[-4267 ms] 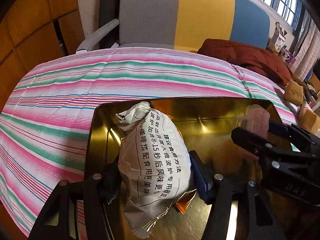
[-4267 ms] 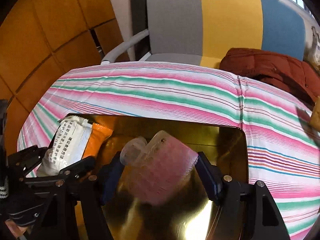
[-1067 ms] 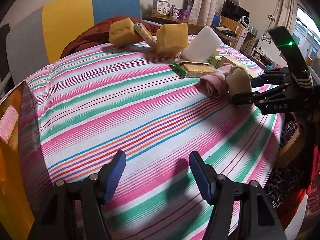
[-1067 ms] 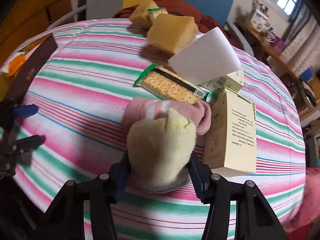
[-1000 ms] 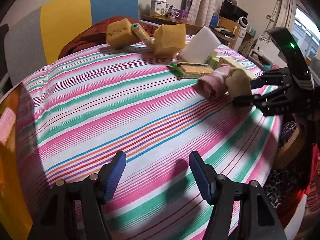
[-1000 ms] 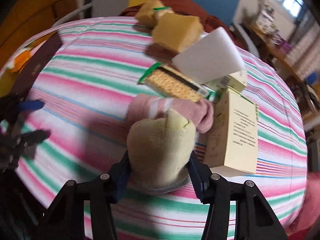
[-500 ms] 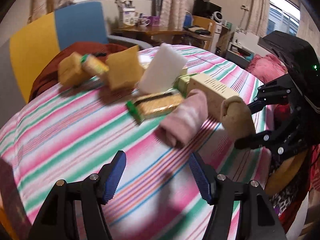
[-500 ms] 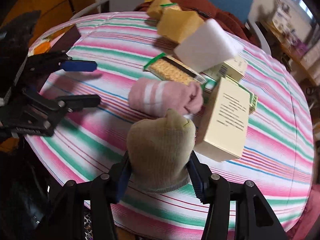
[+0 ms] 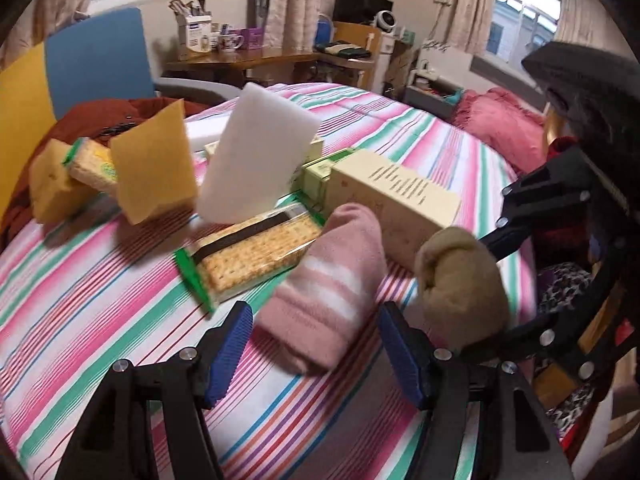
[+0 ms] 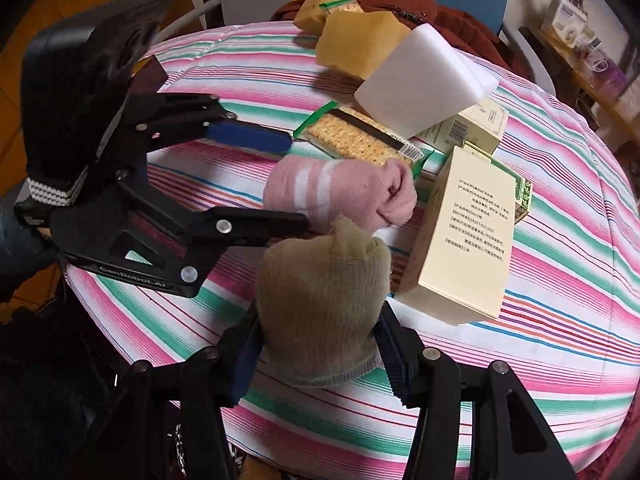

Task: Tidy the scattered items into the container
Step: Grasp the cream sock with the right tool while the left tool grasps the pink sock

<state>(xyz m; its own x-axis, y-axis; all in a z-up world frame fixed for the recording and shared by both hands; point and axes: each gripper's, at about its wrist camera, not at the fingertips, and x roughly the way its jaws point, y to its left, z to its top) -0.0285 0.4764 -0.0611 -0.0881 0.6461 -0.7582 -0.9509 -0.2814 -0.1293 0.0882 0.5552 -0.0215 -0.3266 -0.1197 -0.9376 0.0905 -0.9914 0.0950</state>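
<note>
A rolled pink sock [image 9: 326,280] [image 10: 340,192] with white stripes lies on the striped tablecloth [image 9: 100,320]. My left gripper [image 9: 316,354] [image 10: 298,184] is open. Its blue pads [image 9: 230,348] stand on either side of the sock's near end without pressing it. My right gripper [image 10: 320,354] [image 9: 480,292] is shut on a yellowish rolled sock [image 10: 320,304] [image 9: 460,284], held just off the cloth beside the pink one. The container is hidden in both views, apart from perhaps a dark maroon edge [image 10: 154,74] behind the left gripper.
Behind the socks lie a cracker pack [image 9: 256,256] [image 10: 356,140], a white sponge block [image 9: 256,152] [image 10: 424,80], yellow sponges [image 9: 152,172] [image 10: 356,40] and cream boxes [image 9: 392,196] [image 10: 468,240]. The table's rounded edge [image 10: 360,436] runs close under the right gripper. A chair [image 9: 92,64] stands behind.
My left gripper has swept across the table to the pile and now straddles the pink sock. The right gripper stays shut on the yellowish sock, lifted slightly away from the pink one.
</note>
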